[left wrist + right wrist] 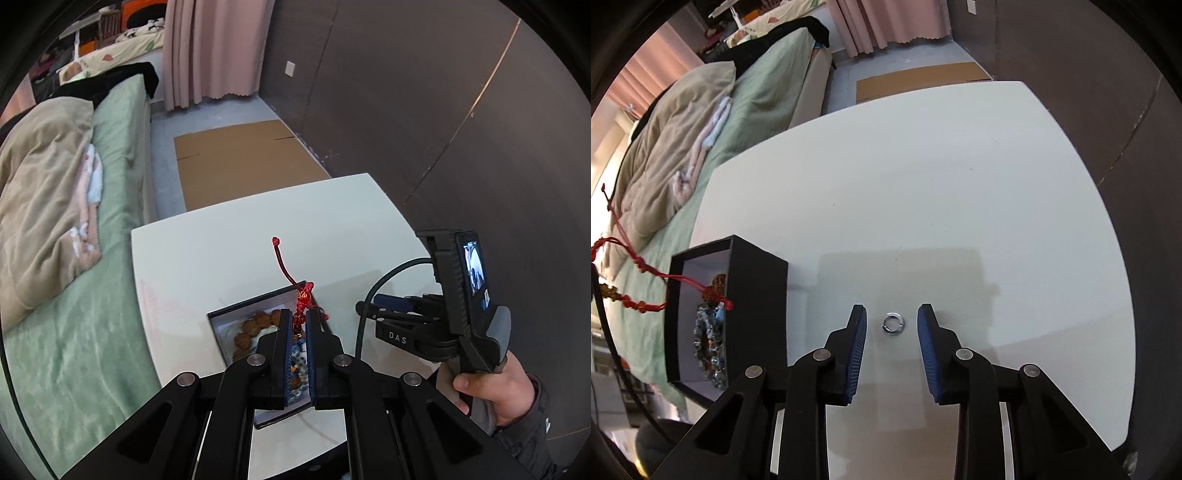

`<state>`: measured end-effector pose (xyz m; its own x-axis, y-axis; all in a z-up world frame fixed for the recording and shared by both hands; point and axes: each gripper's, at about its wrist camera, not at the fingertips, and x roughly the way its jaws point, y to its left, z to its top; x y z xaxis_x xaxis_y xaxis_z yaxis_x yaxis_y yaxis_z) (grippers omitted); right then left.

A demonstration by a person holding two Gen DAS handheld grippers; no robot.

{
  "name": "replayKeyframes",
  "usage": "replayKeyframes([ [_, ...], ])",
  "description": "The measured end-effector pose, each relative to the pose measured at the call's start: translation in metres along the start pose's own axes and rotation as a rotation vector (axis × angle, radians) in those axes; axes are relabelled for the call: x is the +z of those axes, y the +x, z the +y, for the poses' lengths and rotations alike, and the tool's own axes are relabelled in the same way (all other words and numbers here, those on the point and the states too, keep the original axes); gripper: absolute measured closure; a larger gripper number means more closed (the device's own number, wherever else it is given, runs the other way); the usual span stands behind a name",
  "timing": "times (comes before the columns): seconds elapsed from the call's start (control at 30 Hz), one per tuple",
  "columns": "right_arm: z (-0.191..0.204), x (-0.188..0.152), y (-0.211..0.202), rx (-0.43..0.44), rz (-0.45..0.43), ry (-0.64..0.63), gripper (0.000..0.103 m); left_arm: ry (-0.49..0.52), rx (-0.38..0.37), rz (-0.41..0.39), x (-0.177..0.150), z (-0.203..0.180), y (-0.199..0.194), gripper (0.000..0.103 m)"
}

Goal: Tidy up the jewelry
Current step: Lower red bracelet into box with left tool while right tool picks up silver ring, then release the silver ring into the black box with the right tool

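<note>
The knotted cord bracelet (301,299) is bright red. The square cardboard box (759,295) is black outside, white inside. At 6 o'clock, a small metal ring (894,323) shines silver on the smooth white table (923,184).

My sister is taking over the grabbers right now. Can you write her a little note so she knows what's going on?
Left gripper: shut on the red string bracelet, held over the open black box.
Right gripper: open, fingers on either side of the silver ring, which lies on the white table.
Done: a brown bead bracelet and a blue-grey bead bracelet are in the box.
Left: drop the red one in, then probably pick up the ring and box it.
</note>
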<state>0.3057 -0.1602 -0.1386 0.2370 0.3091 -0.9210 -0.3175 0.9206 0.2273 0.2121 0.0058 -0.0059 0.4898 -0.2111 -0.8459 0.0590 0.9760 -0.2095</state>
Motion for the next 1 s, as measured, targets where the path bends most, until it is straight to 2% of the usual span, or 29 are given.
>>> replayKeyframes([
  [0.13, 0.010, -0.001, 0.005, -0.065, 0.008, -0.044, 0.089, -0.013, 0.004, 0.000, -0.004, 0.007, -0.003, 0.096],
  [0.27, 0.009, -0.003, 0.000, -0.055, 0.002, -0.040, 0.090, -0.022, 0.003, 0.002, -0.005, 0.011, -0.003, 0.096],
  [0.43, 0.008, -0.007, -0.034, 0.021, -0.055, -0.017, 0.090, -0.028, -0.014, 0.013, -0.006, 0.011, 0.003, 0.096],
  [0.6, 0.010, -0.021, -0.080, 0.130, -0.144, -0.002, 0.090, -0.026, -0.023, 0.079, -0.006, 0.007, 0.020, 0.095],
  [0.67, 0.014, -0.024, -0.090, 0.176, -0.164, 0.000, 0.090, -0.033, -0.027, 0.101, -0.008, 0.007, 0.023, 0.089],
  [0.7, 0.018, -0.027, -0.095, 0.196, -0.173, -0.003, 0.090, -0.036, -0.027, 0.101, -0.009, 0.008, 0.023, 0.077],
  [0.73, 0.021, -0.029, -0.101, 0.214, -0.183, -0.013, 0.090, -0.035, -0.023, 0.093, -0.011, 0.009, 0.021, 0.060],
  [0.8, 0.029, -0.031, -0.106, 0.234, -0.193, -0.027, 0.090, -0.038, -0.013, 0.066, -0.013, 0.010, 0.014, 0.045],
  [1.0, 0.056, -0.032, -0.110, 0.291, -0.212, -0.067, 0.090, -0.068, 0.002, 0.023, -0.018, 0.026, -0.012, 0.044],
])
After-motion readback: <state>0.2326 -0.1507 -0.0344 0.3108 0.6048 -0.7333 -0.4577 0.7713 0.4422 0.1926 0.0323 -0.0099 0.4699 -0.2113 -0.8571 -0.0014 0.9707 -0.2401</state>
